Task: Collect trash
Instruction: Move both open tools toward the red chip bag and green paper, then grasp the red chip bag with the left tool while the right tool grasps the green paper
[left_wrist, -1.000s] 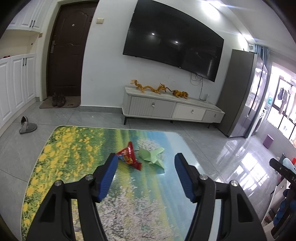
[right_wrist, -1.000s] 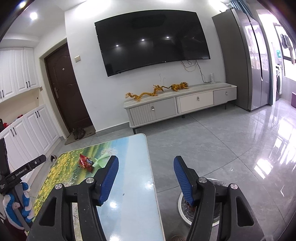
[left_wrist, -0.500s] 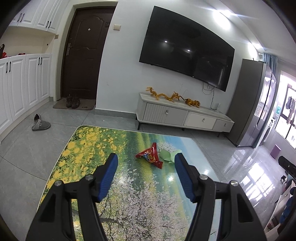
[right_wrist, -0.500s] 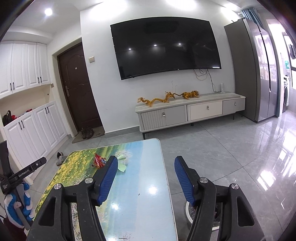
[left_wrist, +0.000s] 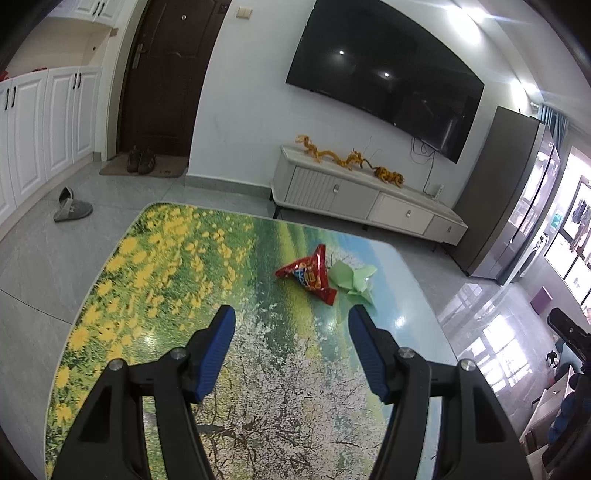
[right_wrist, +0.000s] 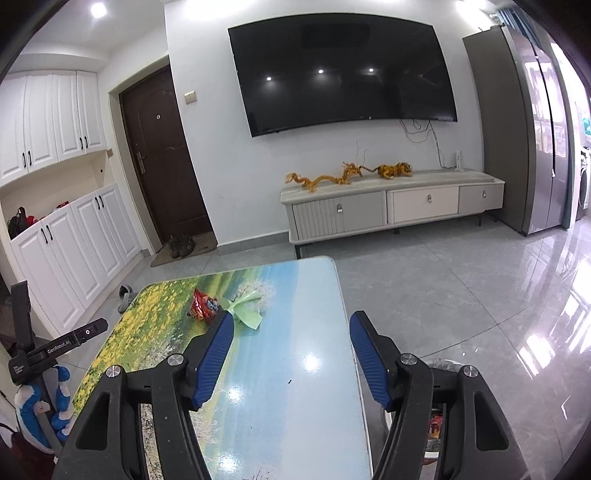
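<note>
Both grippers hover with jaws parted.
The left gripper (left_wrist: 291, 321) and right gripper (right_wrist: 291, 325) each tilt downward, blue pads apart, nothing between them.

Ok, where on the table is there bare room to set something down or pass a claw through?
The table is bare along its yellow-flower side and across the near blossom area in front of the left claw. The strip along its right edge is also free. Only the far middle is crowded: the red snack wrapper touches the green paper.

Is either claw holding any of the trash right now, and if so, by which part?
Nothing is held. Both the left claw and right claw are open and empty.
</note>
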